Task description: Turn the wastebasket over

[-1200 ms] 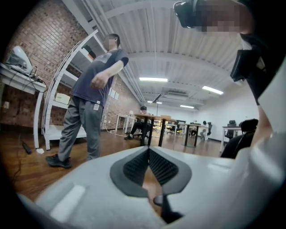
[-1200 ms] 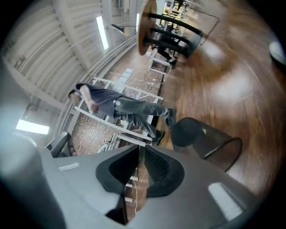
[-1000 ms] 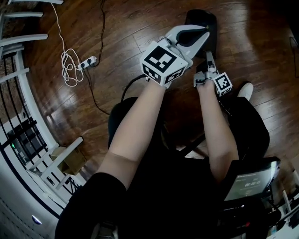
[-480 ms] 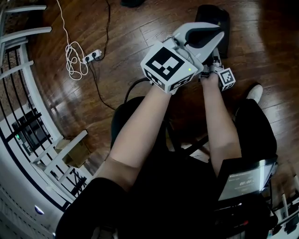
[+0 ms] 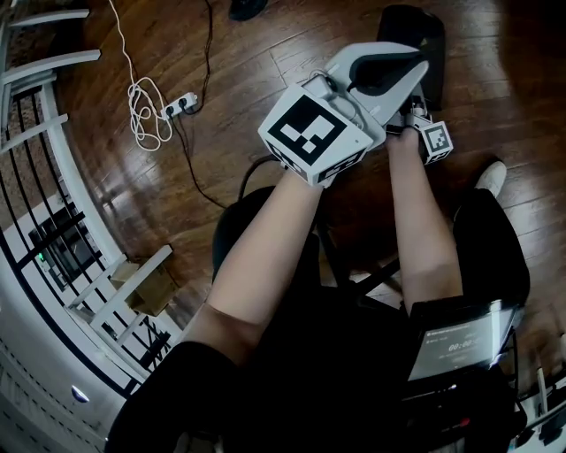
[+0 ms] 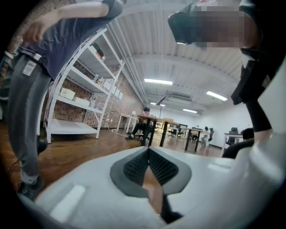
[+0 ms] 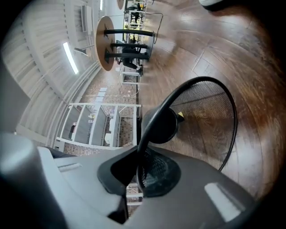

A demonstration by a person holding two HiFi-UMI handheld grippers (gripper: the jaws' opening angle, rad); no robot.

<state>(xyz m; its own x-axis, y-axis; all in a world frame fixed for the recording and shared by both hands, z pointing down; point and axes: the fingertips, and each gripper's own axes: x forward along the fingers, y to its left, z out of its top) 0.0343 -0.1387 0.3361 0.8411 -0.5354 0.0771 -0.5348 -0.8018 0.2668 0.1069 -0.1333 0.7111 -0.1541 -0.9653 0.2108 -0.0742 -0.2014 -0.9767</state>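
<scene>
A dark, glossy wooden floor fills an open room with white shelving along a brick wall. A white power strip and its cable lie on the boards. The black mesh wastebasket sits on the floor ahead of the person's knees. The right claw is clamped on its rim. The left claw is pressed together, empty, just above.
</scene>
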